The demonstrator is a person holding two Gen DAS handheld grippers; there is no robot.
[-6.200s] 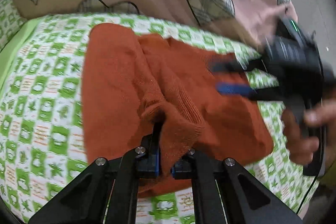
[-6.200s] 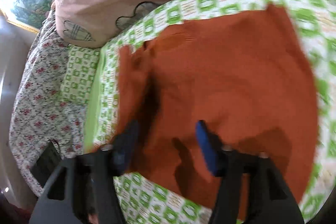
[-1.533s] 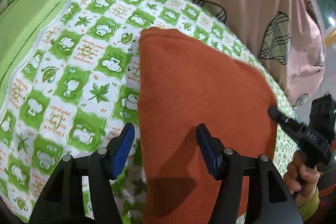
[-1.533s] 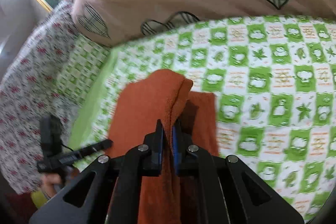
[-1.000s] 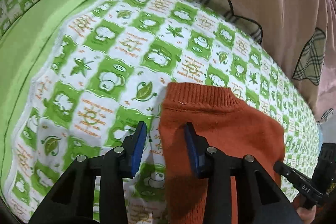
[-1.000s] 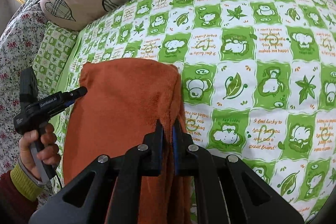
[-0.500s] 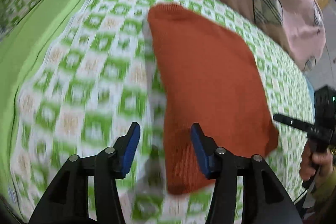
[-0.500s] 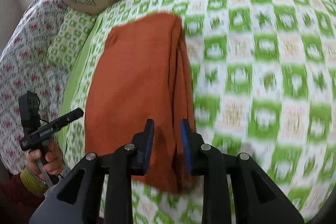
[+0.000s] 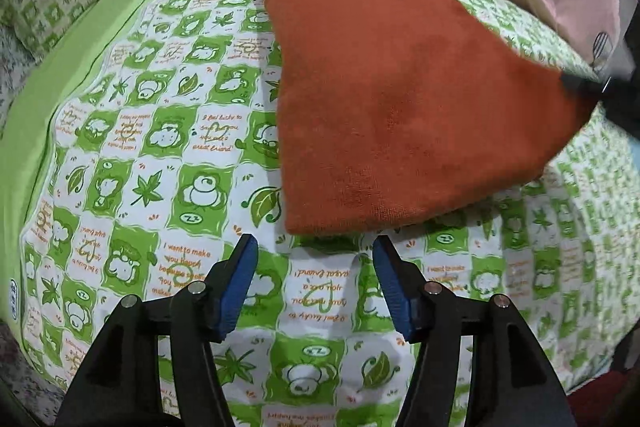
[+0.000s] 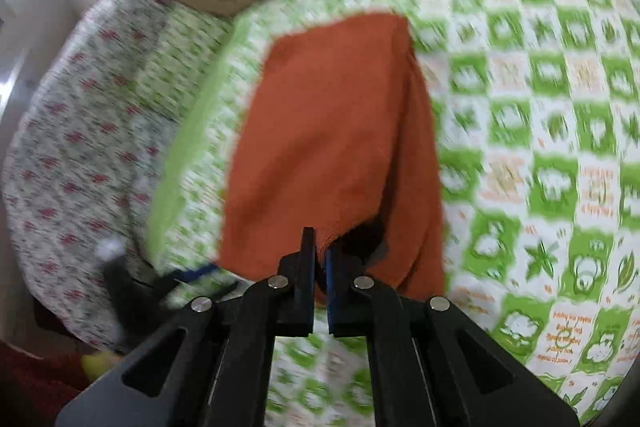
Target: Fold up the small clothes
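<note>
Fingers (image 10: 306, 251) of the right gripper (image 10: 320, 259) pinch the blurred orange garment (image 10: 332, 131); left gripper (image 9: 314, 263) spread, empty.

Orange script runs across the white squares of the green-and-white checked bedsheet (image 9: 192, 147), seen from the left wrist: one square reads "I want to make you happy", another "I feel lucky to have you as a great friend!". Small green ovals carry "zz". In the right wrist view the sheet's lettering is too blurred to read.
</note>
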